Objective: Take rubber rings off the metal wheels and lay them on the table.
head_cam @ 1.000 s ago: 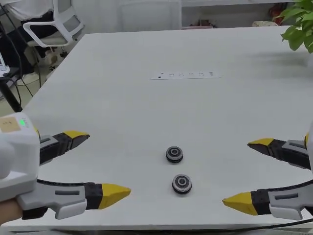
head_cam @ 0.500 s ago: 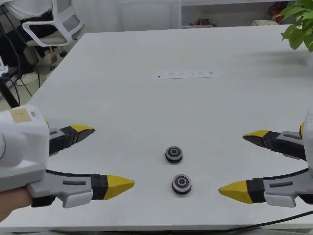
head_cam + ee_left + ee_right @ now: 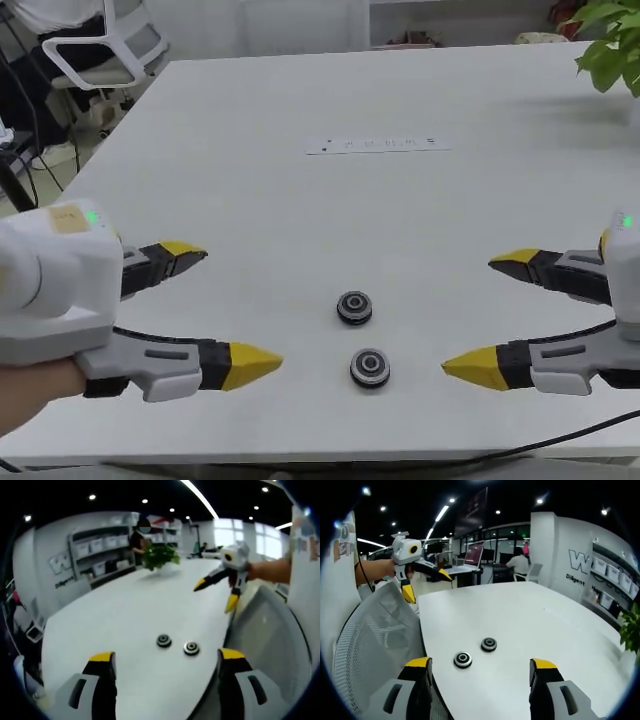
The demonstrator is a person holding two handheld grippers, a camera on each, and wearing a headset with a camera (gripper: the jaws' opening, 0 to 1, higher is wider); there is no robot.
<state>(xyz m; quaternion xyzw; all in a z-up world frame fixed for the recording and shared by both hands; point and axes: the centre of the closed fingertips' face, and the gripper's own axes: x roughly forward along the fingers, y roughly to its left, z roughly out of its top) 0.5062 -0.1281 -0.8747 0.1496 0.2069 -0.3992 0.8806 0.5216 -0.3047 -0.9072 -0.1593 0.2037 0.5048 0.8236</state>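
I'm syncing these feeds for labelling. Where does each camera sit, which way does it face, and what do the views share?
Head view: on the headset, looking down over the table; left gripper, right gripper and a hand show.
Left gripper view: on the left gripper, facing across the table at the right gripper; open jaws below.
Right gripper view: the reverse, facing the left gripper; open jaws below.
All share both metal wheels.
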